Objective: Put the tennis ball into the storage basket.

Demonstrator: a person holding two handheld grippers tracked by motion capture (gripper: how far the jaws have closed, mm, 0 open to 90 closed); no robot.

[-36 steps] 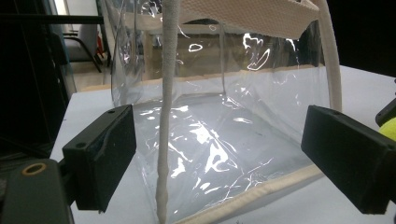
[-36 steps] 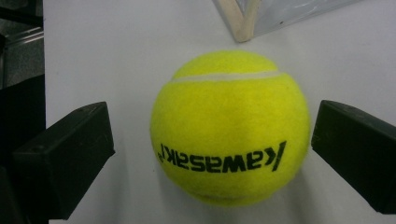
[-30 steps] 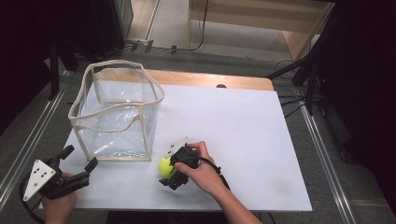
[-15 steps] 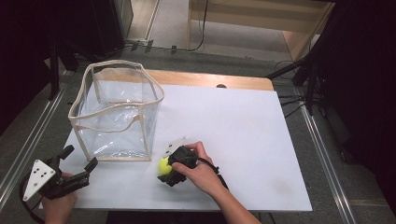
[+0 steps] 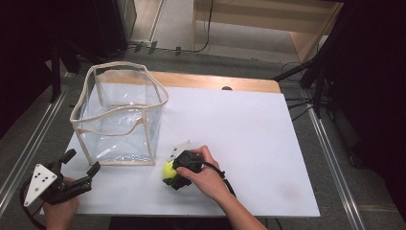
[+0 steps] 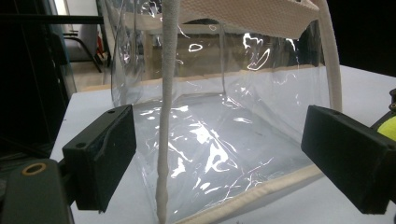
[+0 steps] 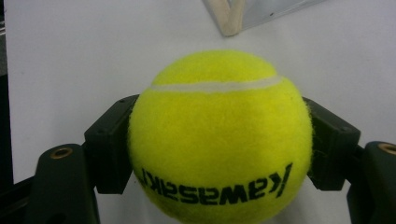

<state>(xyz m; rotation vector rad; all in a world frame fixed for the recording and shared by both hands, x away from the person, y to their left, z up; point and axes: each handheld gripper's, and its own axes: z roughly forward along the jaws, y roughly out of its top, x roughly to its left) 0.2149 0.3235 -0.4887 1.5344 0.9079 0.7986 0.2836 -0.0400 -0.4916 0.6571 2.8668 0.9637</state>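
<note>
A yellow tennis ball (image 7: 219, 140) is clamped tight by the right gripper (image 5: 178, 173), near the clear bag (image 5: 119, 115); the left gripper (image 5: 79, 167) is held wide open.

The tennis ball (image 7: 219, 140) is fuzzy yellow felt, the bag (image 5: 119, 115) is glossy see-through plastic with woven cloth trim, the worktop (image 5: 268, 139) is smooth matt white, and the tongs (image 6: 219, 158) look like matt black plastic.

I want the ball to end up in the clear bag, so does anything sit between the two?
Nothing visible on the table separates the tennis ball, gripped by the right gripper, from the clear bag. Only the bag's near wall stands between; its top is open.
</note>
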